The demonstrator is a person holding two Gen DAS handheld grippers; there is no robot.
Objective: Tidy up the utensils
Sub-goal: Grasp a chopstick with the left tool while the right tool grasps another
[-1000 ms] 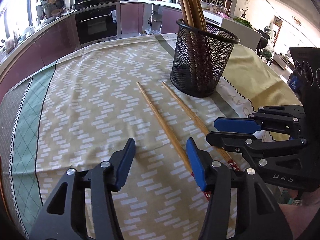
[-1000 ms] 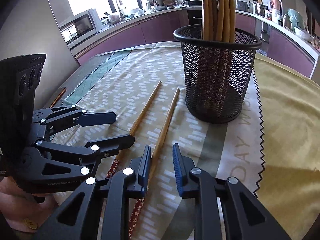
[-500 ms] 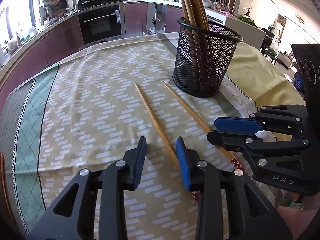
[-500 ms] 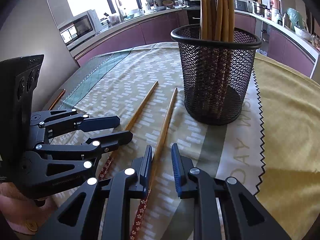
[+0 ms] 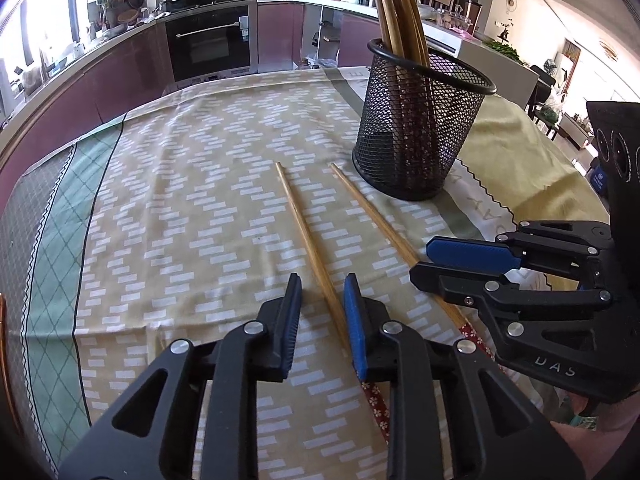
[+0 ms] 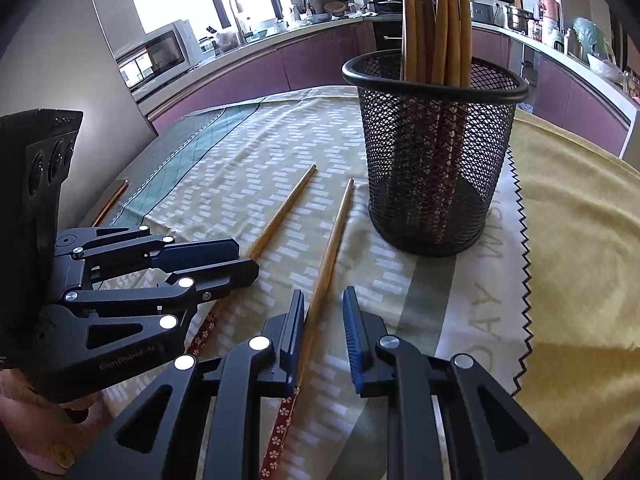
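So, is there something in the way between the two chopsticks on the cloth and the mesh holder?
Nothing visible: only bare tablecloth lies between the chopsticks and the mesh holder; its top is open beside the standing chopsticks.

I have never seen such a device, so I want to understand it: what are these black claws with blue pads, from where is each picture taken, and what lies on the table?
There is no robot here. A person holds a tool in each hand. Each tool ends in a two-finger claw, with a camera looking along the fingers. One picture looks over the left claw, the other over the right claw. On the tablecloth two chopsticks lie beside a black mesh holder, where more chopsticks stand. The left chopstick lies between the left claw's fingers, which have just been closing. The right chopstick lies between the right claw's fingers. Neither is pinched yet.
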